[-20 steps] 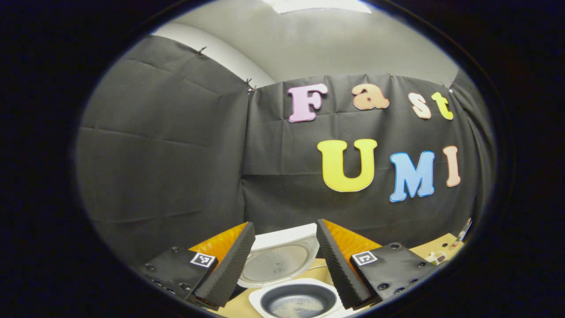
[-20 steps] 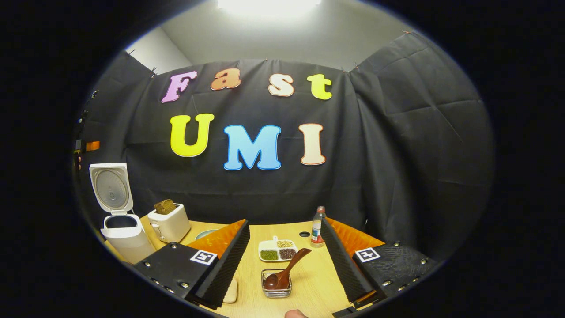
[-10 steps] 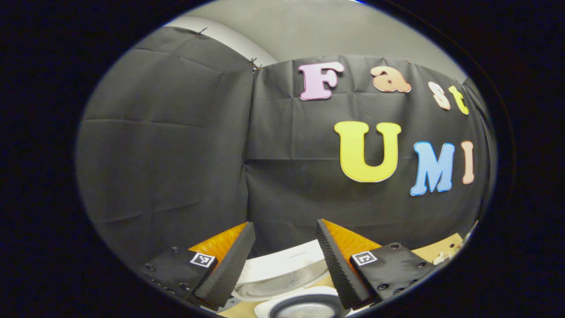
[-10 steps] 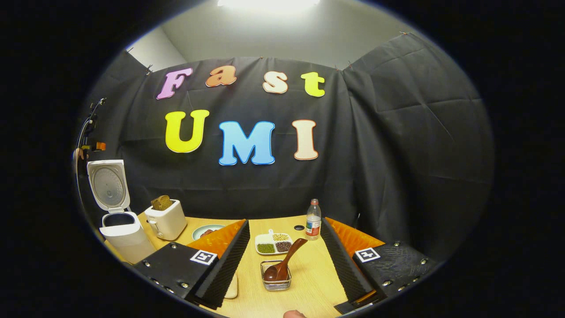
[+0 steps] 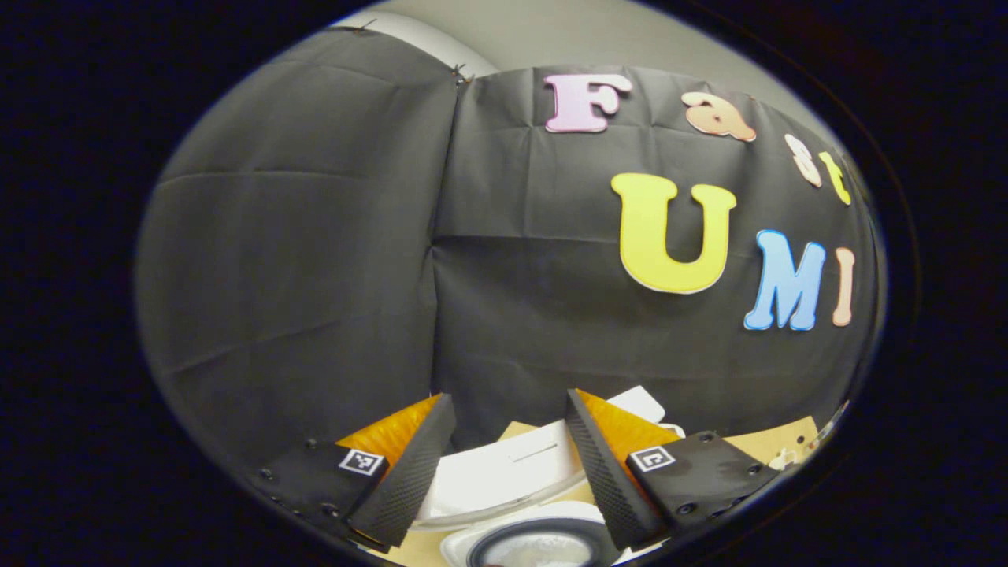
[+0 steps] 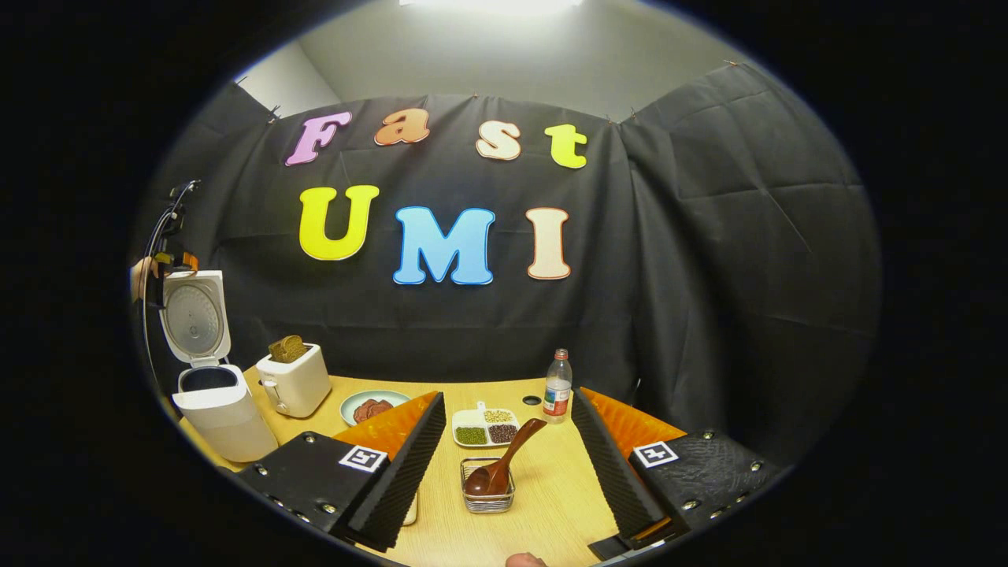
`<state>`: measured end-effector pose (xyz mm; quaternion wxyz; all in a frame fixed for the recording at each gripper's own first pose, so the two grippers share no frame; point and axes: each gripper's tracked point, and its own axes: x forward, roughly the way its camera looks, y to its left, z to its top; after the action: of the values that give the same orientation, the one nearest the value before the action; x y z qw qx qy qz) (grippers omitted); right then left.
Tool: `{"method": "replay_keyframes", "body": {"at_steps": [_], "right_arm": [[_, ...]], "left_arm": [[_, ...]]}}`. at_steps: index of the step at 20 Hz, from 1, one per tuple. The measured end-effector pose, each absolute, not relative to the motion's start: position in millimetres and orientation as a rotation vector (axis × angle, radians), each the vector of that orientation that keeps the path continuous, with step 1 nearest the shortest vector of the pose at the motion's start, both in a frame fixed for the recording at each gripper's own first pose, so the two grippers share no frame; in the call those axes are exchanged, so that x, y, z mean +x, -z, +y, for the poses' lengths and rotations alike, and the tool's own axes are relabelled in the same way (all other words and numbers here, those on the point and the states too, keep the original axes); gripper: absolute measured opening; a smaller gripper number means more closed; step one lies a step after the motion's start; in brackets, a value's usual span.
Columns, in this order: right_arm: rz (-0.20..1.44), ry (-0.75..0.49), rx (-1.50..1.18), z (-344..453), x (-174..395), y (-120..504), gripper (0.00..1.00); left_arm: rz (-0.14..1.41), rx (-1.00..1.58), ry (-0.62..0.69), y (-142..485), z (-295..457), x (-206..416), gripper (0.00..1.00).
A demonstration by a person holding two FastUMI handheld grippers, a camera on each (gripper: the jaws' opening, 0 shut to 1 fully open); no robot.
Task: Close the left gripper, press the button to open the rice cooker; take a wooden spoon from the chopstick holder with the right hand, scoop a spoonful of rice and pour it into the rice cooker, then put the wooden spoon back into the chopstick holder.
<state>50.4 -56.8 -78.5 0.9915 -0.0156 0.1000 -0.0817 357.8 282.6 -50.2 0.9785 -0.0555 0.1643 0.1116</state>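
The white rice cooker (image 6: 224,413) stands at the table's left end with its lid (image 6: 193,315) raised upright. My left gripper (image 6: 175,260), held by a hand (image 6: 140,277), hovers at the lid's top edge. In the left gripper view that gripper (image 5: 508,402) is open, with the lid's white outer shell (image 5: 504,472) between and beyond its fingers and the dark inner pot (image 5: 539,547) below. My right gripper (image 6: 508,396) is open and holds nothing. Just ahead of it, a wooden spoon (image 6: 504,461) leans bowl-down in the wire chopstick holder (image 6: 488,496).
On the wooden table (image 6: 551,504) stand a white toaster (image 6: 295,382) with bread, a plate (image 6: 374,408) of brown food, a divided dish (image 6: 487,425) of grains and a bottle (image 6: 557,386). A pale flat object (image 6: 411,510) lies by the right gripper's left finger.
The left gripper has risen over the raised lid: the lid's inner face showed before, its outer shell shows now. The right gripper drew back slightly; the plate came into view. Both stayed open.
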Motion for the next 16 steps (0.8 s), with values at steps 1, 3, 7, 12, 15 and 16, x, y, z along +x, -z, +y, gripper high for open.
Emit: {"method": "replay_keyframes", "body": {"at_steps": [1,3,7,12,15,16], "right_arm": [[0.200,0.157,-0.031,-56.9,51.7,77.9,0.98],[0.204,0.140,-0.025,-57.3,55.9,77.1,0.98],[0.202,0.096,-0.014,-54.1,66.8,73.2,0.98],[0.189,0.045,-0.042,-50.2,76.0,63.4,0.98],[0.194,0.024,-0.053,-54.0,65.9,63.1,0.98],[0.196,0.018,-0.051,-54.2,66.1,63.3,0.98]], "left_arm": [[0.324,-0.096,-0.217,45.8,279.4,353.6,0.98],[0.330,-0.088,-0.204,49.7,271.0,352.2,0.98],[0.331,-0.065,-0.185,49.5,252.4,333.3,0.96],[0.322,-0.045,-0.168,56.7,223.9,308.3,1.00],[0.327,-0.028,-0.159,61.0,208.1,293.9,0.98],[0.327,-0.028,-0.156,64.0,201.3,287.5,0.96]]}}
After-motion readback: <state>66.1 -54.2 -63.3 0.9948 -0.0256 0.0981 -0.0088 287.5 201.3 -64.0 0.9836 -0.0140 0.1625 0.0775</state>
